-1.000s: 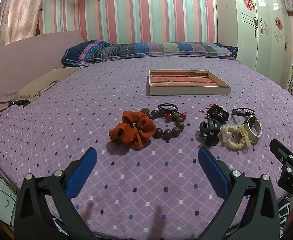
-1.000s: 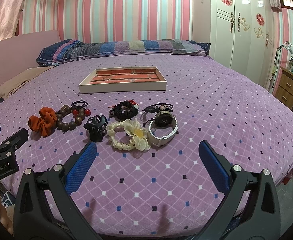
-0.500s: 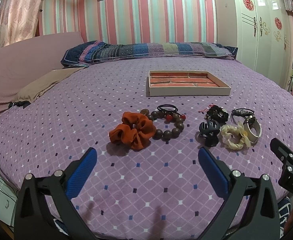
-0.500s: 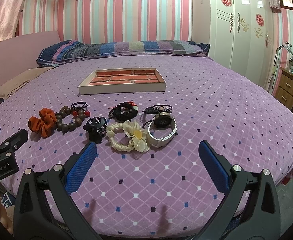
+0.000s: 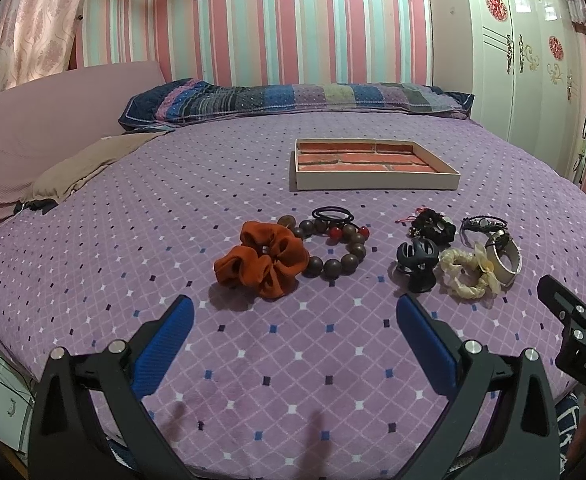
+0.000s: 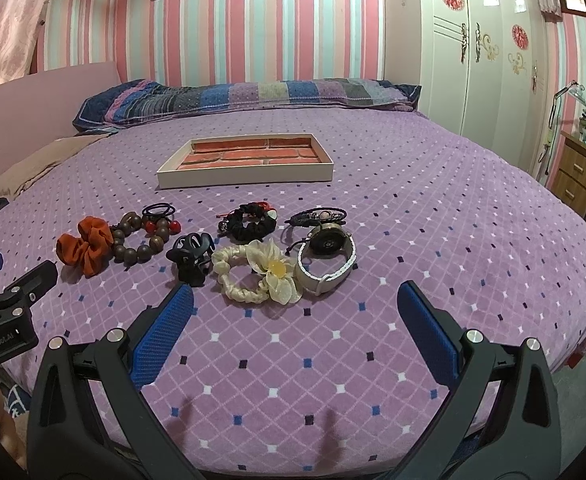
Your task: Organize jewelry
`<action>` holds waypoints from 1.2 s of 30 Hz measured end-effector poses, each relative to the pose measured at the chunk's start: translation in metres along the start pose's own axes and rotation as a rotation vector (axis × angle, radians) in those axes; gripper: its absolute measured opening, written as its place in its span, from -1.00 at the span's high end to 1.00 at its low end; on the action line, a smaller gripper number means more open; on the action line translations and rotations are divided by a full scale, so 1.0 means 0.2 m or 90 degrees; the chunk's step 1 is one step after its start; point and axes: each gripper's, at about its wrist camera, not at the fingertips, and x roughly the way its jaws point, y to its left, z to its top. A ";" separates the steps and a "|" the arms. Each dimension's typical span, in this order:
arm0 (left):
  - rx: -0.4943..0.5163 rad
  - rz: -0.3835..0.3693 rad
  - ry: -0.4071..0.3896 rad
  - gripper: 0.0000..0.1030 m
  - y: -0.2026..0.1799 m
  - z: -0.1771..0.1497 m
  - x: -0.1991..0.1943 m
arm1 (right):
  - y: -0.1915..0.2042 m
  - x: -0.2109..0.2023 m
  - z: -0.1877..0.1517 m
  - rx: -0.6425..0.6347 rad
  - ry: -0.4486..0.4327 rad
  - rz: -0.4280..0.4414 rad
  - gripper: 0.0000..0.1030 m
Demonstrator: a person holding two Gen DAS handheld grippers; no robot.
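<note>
Jewelry lies in a loose row on the purple bedspread: an orange scrunchie (image 5: 263, 262) (image 6: 83, 248), a brown bead bracelet (image 5: 335, 262) (image 6: 141, 244), black hair ties (image 5: 333, 214), a black claw clip (image 5: 417, 264) (image 6: 191, 256), a black scrunchie (image 6: 251, 222), a cream flower scrunchie (image 6: 259, 276) (image 5: 469, 274), a white-strap watch (image 6: 327, 256) and a dark bracelet (image 6: 317, 214). A shallow tray (image 5: 373, 180) (image 6: 245, 176) with a brick-pattern floor stands behind them. My left gripper (image 5: 293, 332) is open and empty just before the orange scrunchie. My right gripper (image 6: 295, 320) is open and empty before the cream scrunchie.
A striped pillow (image 5: 293, 98) lies at the bed's far side, a tan cloth (image 5: 85, 166) at the left. A white wardrobe (image 6: 485, 48) and a wooden desk (image 6: 581, 168) stand to the right. The bed's near edge runs under both grippers.
Both grippers have crept slightly forward towards the jewelry. Both stay open and nothing on the bed has moved.
</note>
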 end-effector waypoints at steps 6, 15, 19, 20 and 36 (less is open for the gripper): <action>-0.006 0.008 0.003 -0.92 0.01 -0.01 0.02 | 0.01 0.02 -0.01 -0.009 0.004 -0.003 -0.92; -0.013 -0.002 0.004 -0.92 0.02 -0.02 0.03 | 0.04 0.00 -0.02 -0.025 -0.020 0.015 -0.92; -0.009 -0.003 0.002 -0.92 0.03 -0.02 0.03 | 0.05 0.01 -0.02 -0.030 -0.026 0.015 -0.92; -0.009 -0.004 0.002 -0.92 0.03 -0.02 0.04 | 0.06 0.01 -0.02 -0.030 -0.026 0.017 -0.92; -0.012 0.003 0.004 -0.92 0.09 0.01 0.13 | 0.13 0.15 -0.02 -0.057 -0.010 0.026 -0.79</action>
